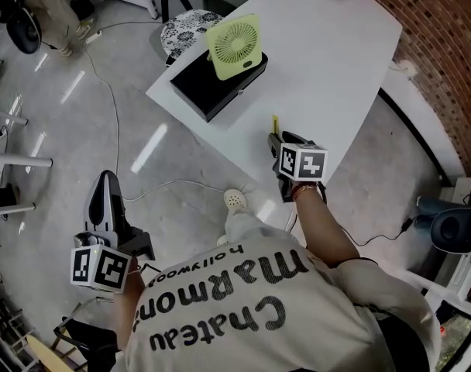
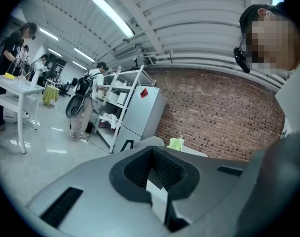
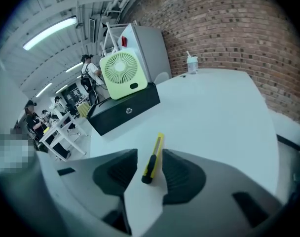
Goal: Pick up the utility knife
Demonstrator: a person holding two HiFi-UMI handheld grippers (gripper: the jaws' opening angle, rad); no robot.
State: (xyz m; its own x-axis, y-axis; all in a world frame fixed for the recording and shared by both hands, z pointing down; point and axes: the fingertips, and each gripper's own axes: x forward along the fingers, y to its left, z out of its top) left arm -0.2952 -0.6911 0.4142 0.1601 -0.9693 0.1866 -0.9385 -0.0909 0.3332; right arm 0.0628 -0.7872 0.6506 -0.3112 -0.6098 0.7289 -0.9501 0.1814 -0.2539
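Right gripper view: right gripper (image 3: 149, 176) jaws stand wide apart, angled down at the white table (image 3: 219, 112); utility knife (image 3: 154, 156) lies flat on the table in the gap between them, black end nearest the camera, yellow body running away toward the black box (image 3: 123, 110) that carries the green fan (image 3: 121, 72); neither pad touches the knife, so nothing is gripped.

Head view: knife sits close to the table's near edge, just ahead of the right gripper; left gripper (image 1: 104, 208) hangs low at the person's side over the floor, well apart from the table; its own view shows the jaws closed together on nothing.

Step in hand, as judged: final descent and closure.
- Knife runs slightly skew to the jaws; square the pads to its long sides first.
- Bring the pad tips down almost to the tabletop; the knife is thin and pads held too high would ride over it.
- Close across the narrow width, at the handle; close slowly so one pad does not shove it toward the edge.
- Lift straight up.
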